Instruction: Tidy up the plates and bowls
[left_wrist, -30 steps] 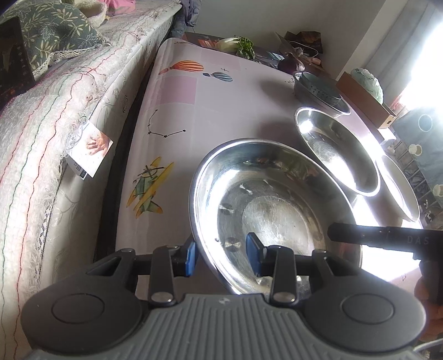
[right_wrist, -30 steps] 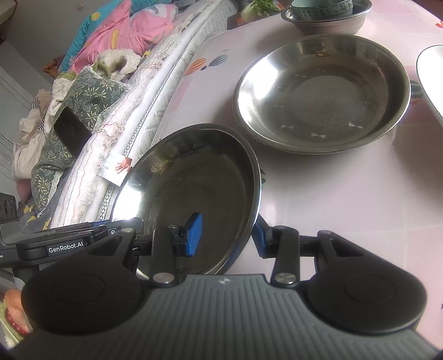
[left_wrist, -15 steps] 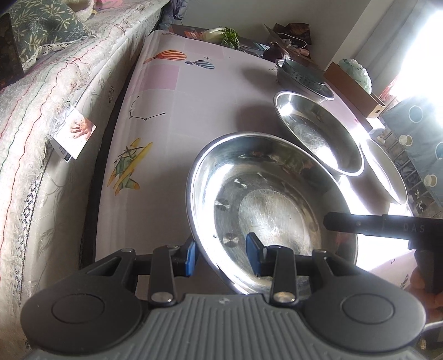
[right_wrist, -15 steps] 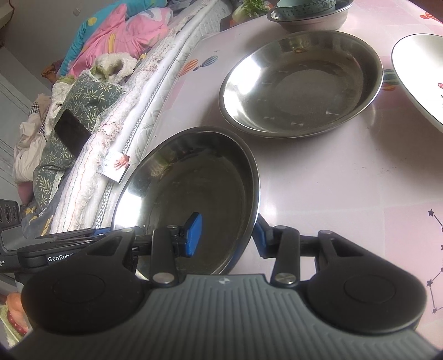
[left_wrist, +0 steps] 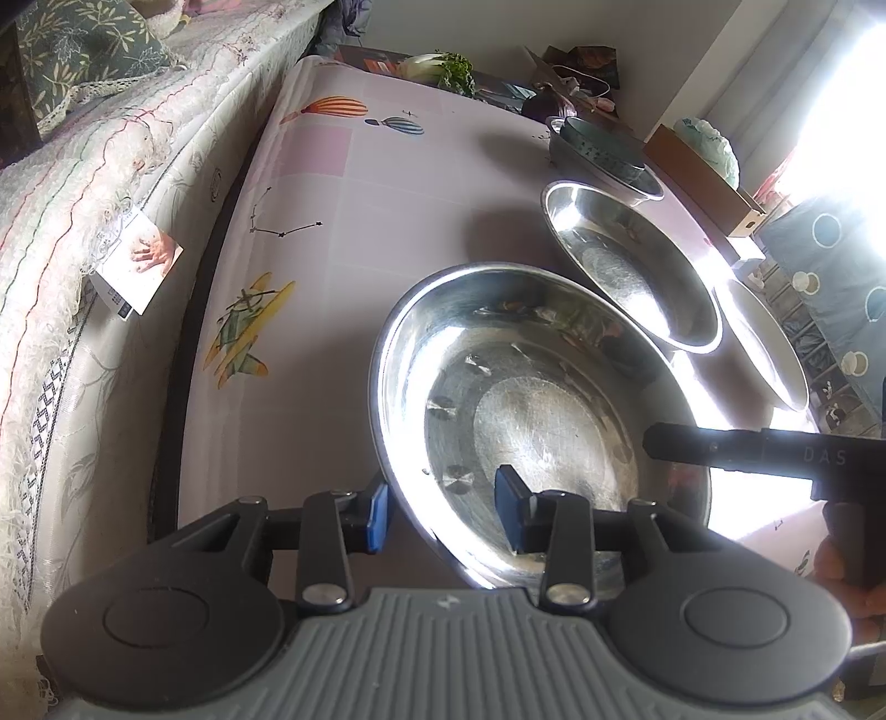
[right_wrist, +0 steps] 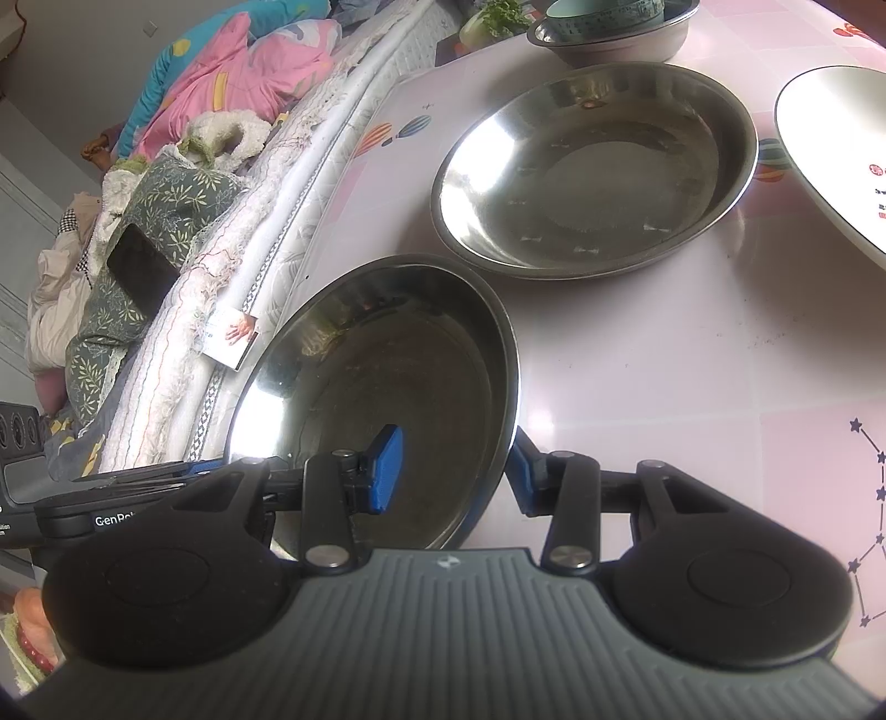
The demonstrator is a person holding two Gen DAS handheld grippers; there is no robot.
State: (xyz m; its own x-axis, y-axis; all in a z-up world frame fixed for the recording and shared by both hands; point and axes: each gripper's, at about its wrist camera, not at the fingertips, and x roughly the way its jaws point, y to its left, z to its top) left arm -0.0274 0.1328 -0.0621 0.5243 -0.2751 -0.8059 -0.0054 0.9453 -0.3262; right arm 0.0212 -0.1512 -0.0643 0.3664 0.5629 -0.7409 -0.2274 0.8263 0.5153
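- Bowl [left_wrist: 531, 421] of steel is being carried by both hand-held grippers, tilted, above the near end of the table [left_wrist: 354, 221].
- Left hand-held gripper [left_wrist: 443, 507] is straddling the bowl's rim at 6 o'clock in its own view, one blue pad outside and one inside; the jaws are easing apart slightly, the rim between them.
- Right hand-held gripper [right_wrist: 451, 471] is clamping the opposite rim, a pad on each side.
- Second bowl [right_wrist: 595, 166] is lying flat at 1 o'clock in the right view, well apart; a white plate [right_wrist: 836, 149] is sitting at 2 o'clock, a bowl stack [right_wrist: 609, 27] at 12.
- Step in hand looks like moving the held bowl for nesting.
- Next move is likely calling for levelling it, carrying it over the second bowl, then lowering before both grips let go.
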